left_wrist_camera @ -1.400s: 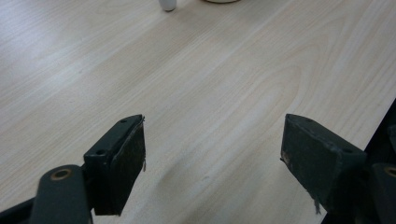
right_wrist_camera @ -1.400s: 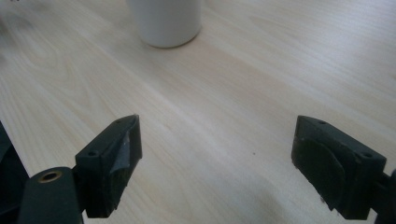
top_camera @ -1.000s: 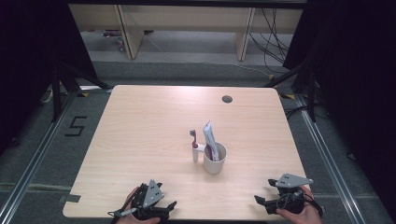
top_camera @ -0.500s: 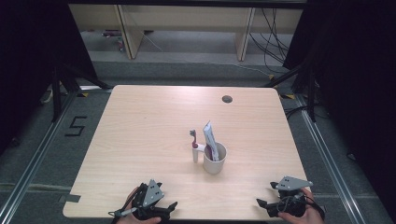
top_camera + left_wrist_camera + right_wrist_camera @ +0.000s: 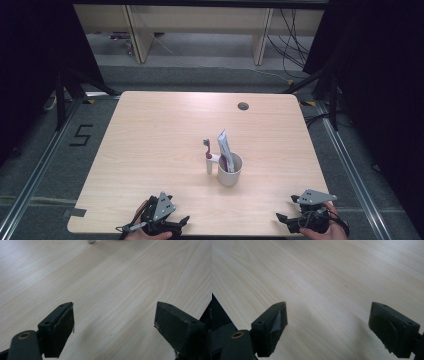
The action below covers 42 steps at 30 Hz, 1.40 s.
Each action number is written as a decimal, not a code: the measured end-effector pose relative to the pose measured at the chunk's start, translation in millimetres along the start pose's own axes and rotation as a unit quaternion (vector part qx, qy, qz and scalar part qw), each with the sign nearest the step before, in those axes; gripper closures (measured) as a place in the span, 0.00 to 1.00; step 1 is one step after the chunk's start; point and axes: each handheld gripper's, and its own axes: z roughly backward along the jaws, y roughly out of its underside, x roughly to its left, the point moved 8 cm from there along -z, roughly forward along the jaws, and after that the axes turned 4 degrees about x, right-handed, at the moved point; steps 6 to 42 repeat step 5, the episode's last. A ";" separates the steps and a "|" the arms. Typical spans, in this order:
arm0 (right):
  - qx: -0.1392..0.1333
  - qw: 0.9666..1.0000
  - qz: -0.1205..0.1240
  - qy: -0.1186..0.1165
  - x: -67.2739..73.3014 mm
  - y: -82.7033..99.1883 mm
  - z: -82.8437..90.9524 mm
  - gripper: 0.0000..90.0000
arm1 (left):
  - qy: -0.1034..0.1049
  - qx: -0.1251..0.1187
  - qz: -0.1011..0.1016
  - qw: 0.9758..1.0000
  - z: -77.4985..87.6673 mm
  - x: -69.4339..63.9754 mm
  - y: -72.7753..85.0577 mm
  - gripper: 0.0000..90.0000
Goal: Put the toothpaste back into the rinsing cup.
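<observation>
- A white cup (image 5: pixel 230 171) stands upright a little toward the near side of the middle of the light wooden table (image 5: pixel 160 135), well apart from both grippers.
- A white toothpaste tube (image 5: pixel 224 149) with red print leans inside the cup, its flat crimped end sticking up above the rim.
- A toothbrush (image 5: pixel 208 156) with a red and white handle stands upright just beside the cup on its left, head at the top; whether it touches the cup cannot be told from the high view.
- A small dark round hole (image 5: pixel 243 106) sits in the tabletop near the far edge, right of centre.
- The left gripper (image 5: pixel 167 227) lies at the near edge of the table, left of the cup, held in the person's left hand (image 5: pixel 137 227), a grey three-cornered plate on top of it.
- In the left gripper view, the left gripper (image 5: pixel 115 325) has its two black jaws spread wide with bare wood grain between them, grasping nothing; the foot of a white object shows at the top edge.
- The right gripper (image 5: pixel 290 220) is at the near right corner of the table, held in the right hand (image 5: pixel 325 230), also topped by a grey plate.
- In the right gripper view, the right gripper (image 5: pixel 328 323) is likewise released, jaws far apart over bare tabletop, the table's edge showing at the lower left.
- Around the table lies dark grey floor (image 5: pixel 60 165) with a painted "5" (image 5: pixel 81 135) on the left and cables (image 5: pixel 292 35) at the far right.
</observation>
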 end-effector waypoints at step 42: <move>0.002 1.000 -0.014 0.000 0.9 1.3 0.9 0.18 | -0.001 0.009 -0.003 1.000 0.4 1.0 0.7 0.18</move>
